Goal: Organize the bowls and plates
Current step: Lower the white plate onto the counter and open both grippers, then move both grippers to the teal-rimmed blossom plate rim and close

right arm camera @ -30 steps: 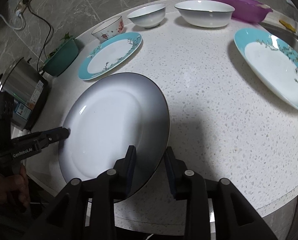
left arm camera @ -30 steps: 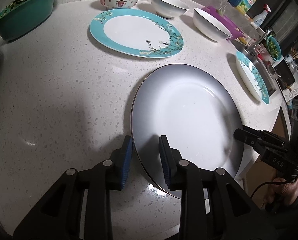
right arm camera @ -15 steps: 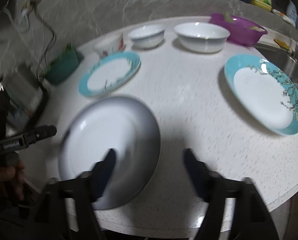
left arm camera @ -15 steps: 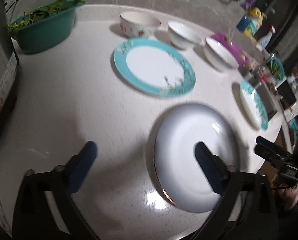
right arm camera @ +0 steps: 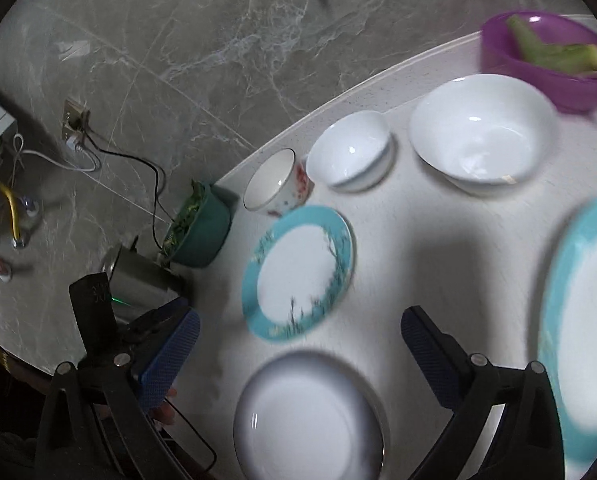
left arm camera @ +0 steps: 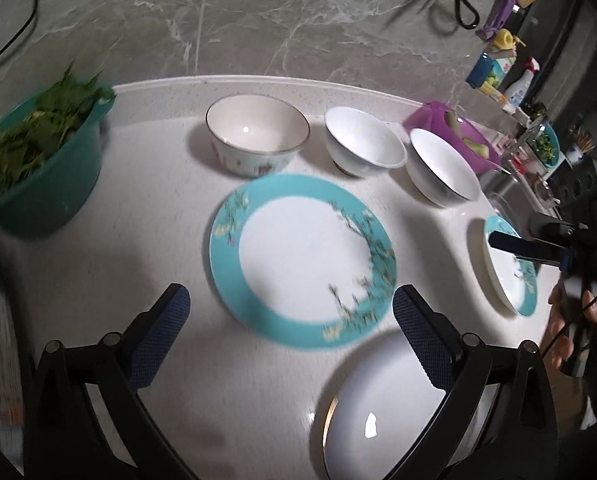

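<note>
- Lying flat on the speckled white counter [left arm camera: 98, 280], the white plate [left arm camera: 382, 412] sits at the near edge; neither tool touches it.
- The left gripper [left arm camera: 290, 320] has its jaws spread wide over the counter, empty; its blue pads [left arm camera: 162, 332] stand apart, one on bare counter, the other over the white plate's rim.
- The right gripper [right arm camera: 298, 344] has just been opening its jaws, which stand wide with nothing between them, above the white plate [right arm camera: 310, 416].
- Beyond the left gripper lies a teal-rimmed plate [left arm camera: 302, 260] with a blossom pattern; a second teal-rimmed plate [left arm camera: 510, 268] lies well apart to the right, near the counter's edge.
- Three bowls stand in a row behind the plates: a patterned bowl [left arm camera: 258, 136], a small white bowl [left arm camera: 362, 146] and a larger white bowl [left arm camera: 444, 168].
- A teal basin of greens [left arm camera: 42, 160] stands at the far left; a purple container [left arm camera: 454, 132] sits behind the larger bowl.
- The person's hand [left arm camera: 578, 320] grips the right tool's handle at the right edge of the left view.
</note>
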A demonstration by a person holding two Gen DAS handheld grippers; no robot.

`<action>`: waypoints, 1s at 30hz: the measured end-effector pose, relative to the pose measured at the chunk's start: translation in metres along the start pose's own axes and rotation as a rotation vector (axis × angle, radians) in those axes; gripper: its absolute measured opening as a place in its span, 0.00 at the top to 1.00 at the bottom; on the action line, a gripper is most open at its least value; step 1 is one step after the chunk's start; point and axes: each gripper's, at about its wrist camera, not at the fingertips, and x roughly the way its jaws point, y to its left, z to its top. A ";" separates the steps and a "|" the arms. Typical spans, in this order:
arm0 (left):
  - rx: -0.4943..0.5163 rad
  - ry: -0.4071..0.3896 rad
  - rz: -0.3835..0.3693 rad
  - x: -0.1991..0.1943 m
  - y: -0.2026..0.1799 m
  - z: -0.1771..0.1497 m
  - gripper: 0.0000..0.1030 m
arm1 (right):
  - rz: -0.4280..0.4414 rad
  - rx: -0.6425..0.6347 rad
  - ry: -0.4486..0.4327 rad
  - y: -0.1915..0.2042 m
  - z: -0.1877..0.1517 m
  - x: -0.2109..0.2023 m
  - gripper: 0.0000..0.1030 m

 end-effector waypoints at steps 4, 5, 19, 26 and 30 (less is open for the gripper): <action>-0.047 0.040 0.032 0.033 0.012 0.019 0.00 | 0.046 0.041 0.038 -0.016 0.021 0.032 0.00; -0.051 0.045 0.045 0.039 0.015 0.021 0.00 | 0.046 0.049 0.059 -0.021 0.025 0.044 0.00; -0.165 0.150 0.035 0.097 0.052 0.019 0.02 | 0.086 0.104 0.240 -0.045 0.028 0.116 0.09; -0.175 0.158 0.019 0.104 0.050 0.017 0.02 | 0.078 0.089 0.255 -0.045 0.029 0.123 0.30; -0.179 0.161 0.021 0.102 0.053 0.012 0.19 | 0.068 0.066 0.270 -0.042 0.028 0.125 0.33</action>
